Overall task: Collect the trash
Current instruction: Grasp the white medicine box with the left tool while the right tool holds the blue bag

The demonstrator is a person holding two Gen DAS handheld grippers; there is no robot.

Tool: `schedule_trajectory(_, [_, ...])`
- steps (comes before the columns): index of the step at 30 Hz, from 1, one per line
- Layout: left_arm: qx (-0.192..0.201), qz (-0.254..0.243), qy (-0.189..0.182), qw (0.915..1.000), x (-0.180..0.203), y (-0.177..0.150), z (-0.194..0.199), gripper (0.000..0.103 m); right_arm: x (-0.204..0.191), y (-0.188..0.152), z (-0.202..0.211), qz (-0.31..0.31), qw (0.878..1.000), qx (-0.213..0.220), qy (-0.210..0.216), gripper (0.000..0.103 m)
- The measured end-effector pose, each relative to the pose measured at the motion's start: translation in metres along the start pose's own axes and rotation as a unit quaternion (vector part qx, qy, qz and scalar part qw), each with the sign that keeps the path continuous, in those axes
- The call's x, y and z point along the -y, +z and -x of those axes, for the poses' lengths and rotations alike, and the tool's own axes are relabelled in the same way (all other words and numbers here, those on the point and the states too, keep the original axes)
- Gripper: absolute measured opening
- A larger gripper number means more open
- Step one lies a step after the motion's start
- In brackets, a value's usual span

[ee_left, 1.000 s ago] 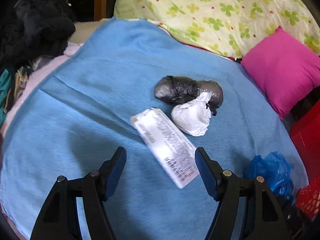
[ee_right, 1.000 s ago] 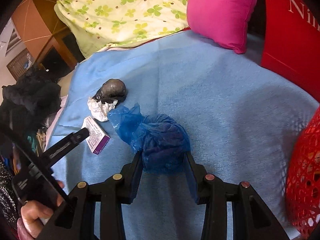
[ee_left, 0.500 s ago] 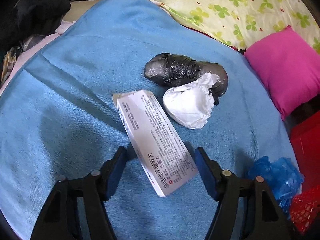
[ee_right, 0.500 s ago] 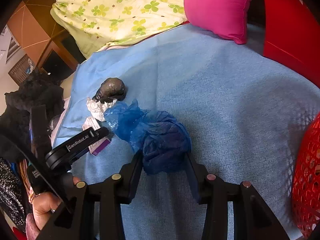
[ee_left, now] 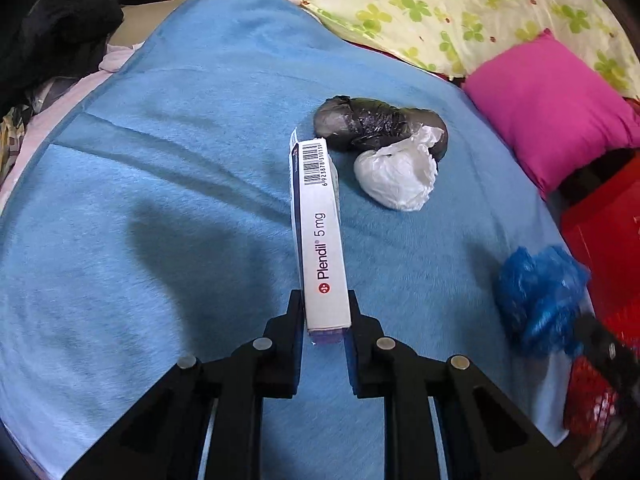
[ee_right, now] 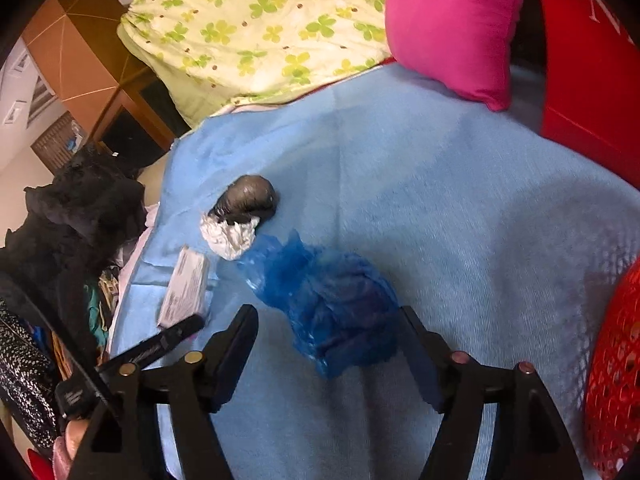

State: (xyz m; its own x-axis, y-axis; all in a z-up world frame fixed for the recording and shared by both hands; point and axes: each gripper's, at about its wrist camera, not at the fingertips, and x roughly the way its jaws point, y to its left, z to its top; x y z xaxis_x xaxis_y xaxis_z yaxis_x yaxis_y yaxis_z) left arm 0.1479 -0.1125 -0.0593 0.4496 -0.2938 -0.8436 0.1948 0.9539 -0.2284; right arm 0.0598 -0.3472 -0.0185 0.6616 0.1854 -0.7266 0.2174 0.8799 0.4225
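Observation:
My left gripper [ee_left: 323,320] is shut on a white Plendil medicine box [ee_left: 320,232], which points away along the fingers over the blue blanket [ee_left: 160,200]. Beyond it lie a black plastic wad [ee_left: 376,122] and a crumpled white tissue [ee_left: 398,176]. A crumpled blue plastic bag [ee_right: 332,300] lies on the blanket between the spread fingers of my right gripper [ee_right: 326,340], which is open. The bag also shows in the left wrist view [ee_left: 538,300]. The box [ee_right: 186,286], black wad [ee_right: 250,196] and tissue [ee_right: 230,236] show in the right wrist view.
A red mesh basket [ee_right: 612,376] stands at the right edge of the bed. A pink pillow [ee_left: 556,108] and a clover-print quilt [ee_left: 440,4] lie at the back. Dark clothes [ee_right: 80,216] are piled at the left. A red box [ee_right: 592,64] stands behind the basket.
My left gripper has shut on the medicine box and turned it on edge. My right gripper has opened; the blue bag now lies loose between its fingers.

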Motion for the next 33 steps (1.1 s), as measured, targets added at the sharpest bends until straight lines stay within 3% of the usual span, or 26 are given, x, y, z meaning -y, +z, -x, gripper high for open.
schedule_trajectory(8, [-0.022,-0.041,-0.055,0.9974,-0.015,-0.011,0.015,0.022,0.018,0.009,-0.026,-0.053,0.998,-0.014,0.018,0.074])
schedule_trajectory(10, [-0.022,-0.036,-0.053,0.9977,-0.018,-0.009,0.017,0.047,0.021,0.007,-0.032,-0.066,0.997,-0.024,0.018,0.064])
schedule_trajectory(12, [-0.013,-0.019,-0.052,0.9984,-0.024,-0.006,0.021,0.066,0.022,0.005,-0.031,-0.071,0.997,-0.023,0.022,0.061])
schedule_trajectory(16, [-0.001,0.001,-0.049,0.9988,-0.026,0.001,0.020,0.066,0.017,0.004,-0.023,-0.051,0.998,-0.012,0.015,0.058])
schedule_trajectory(20, [0.003,-0.005,-0.013,0.9999,-0.019,0.003,0.009,0.065,0.017,0.004,-0.017,-0.045,0.999,-0.007,0.018,0.058])
schedule_trajectory(22, [0.005,-0.012,-0.009,0.9999,-0.016,0.004,0.003,0.038,0.015,0.003,-0.013,-0.034,0.999,-0.003,0.013,0.058])
schedule_trajectory(23, [0.003,-0.014,-0.008,0.9999,-0.016,0.003,0.003,0.037,0.014,0.003,-0.011,-0.031,0.999,-0.002,0.015,0.058])
schedule_trajectory(30, [0.009,-0.018,0.018,0.9996,-0.011,0.003,0.001,0.040,0.004,0.001,0.002,-0.005,0.999,0.012,0.032,0.058])
schedule_trajectory(33, [0.007,-0.034,0.050,0.9981,-0.004,0.001,-0.003,0.062,0.003,-0.001,0.001,-0.001,0.999,0.005,0.033,0.058])
